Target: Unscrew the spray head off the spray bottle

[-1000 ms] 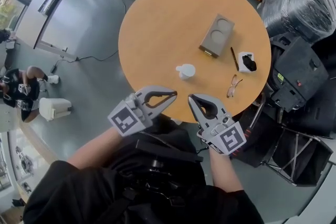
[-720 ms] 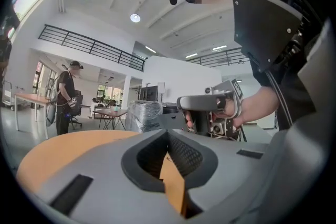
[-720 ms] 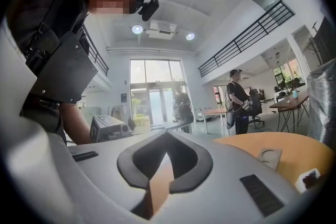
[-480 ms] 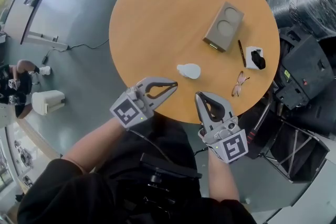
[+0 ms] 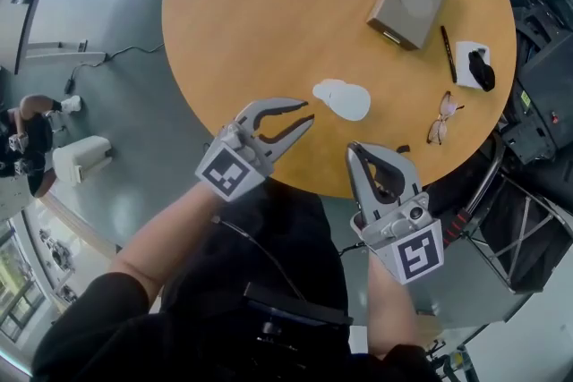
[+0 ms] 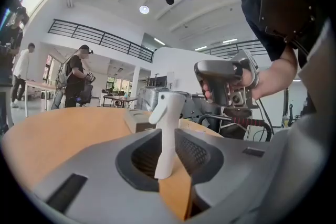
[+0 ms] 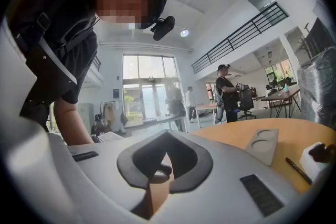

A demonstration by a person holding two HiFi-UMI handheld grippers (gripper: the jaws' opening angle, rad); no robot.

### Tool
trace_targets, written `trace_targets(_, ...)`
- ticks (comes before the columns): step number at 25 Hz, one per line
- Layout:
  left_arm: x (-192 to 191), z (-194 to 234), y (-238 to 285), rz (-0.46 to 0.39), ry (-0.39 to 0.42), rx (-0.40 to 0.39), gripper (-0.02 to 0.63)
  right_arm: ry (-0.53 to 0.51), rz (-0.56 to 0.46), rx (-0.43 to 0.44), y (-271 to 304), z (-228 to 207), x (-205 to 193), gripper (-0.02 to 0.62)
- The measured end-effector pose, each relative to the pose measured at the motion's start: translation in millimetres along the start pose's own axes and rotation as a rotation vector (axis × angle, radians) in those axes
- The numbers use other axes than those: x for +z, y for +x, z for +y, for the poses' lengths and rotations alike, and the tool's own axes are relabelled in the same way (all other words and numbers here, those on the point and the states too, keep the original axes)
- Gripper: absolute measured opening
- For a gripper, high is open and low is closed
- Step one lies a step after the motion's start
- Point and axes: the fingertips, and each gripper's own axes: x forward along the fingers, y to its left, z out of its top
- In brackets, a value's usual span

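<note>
None of the unscrewing looks done yet. The round wooden table fills the upper part of the head view, and both tools hang over its lower edge.

The left gripper, left of centre, has just been opening its jaws. They stand partly apart and clasp nothing. In the left gripper view the bottle rises in the gap between them, while the head view puts it just ahead of the tips, with the pads not pressing on it. The right gripper, lower centre, has its jaws closed together and empty, pointing up the frame towards the bottle.

The white spray bottle stands upright at the middle of the frame, near the table's lower edge, between the two sets of tips. Its spray head still sits on the neck.

By my reading the whole job remains: steady the body with one tool, take the head with the other, twist it loose and lift it clear. A pair of glasses and a pen lie well apart at the right.
</note>
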Motion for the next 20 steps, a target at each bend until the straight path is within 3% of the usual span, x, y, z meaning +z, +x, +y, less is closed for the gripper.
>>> trace_targets(2,-22.2,3.3,11.5,0.009,-0.011,0.001,0.12,0.008,-0.001,-0.01,-0.4,-4.7,-14.7,0.0)
trace_targets(5,-43.6,9.8,27.2,0.008,-0.007,0.008,0.215,0.016,-0.003,-0.029,-0.1,-10.5,-32.8,0.0)
trace_targets(10,-66.8,10.3,52.4,0.022,0.049,-0.018,0.288,0.032,-0.003,-0.047,-0.2,-18.5,-57.2,0.0)
trace_targets(20,-83.8,-0.3,91.0,0.034,0.107,-0.072,0.311,0.065,0.005,-0.076,-6.4,-35.7,-87.2,0.0)
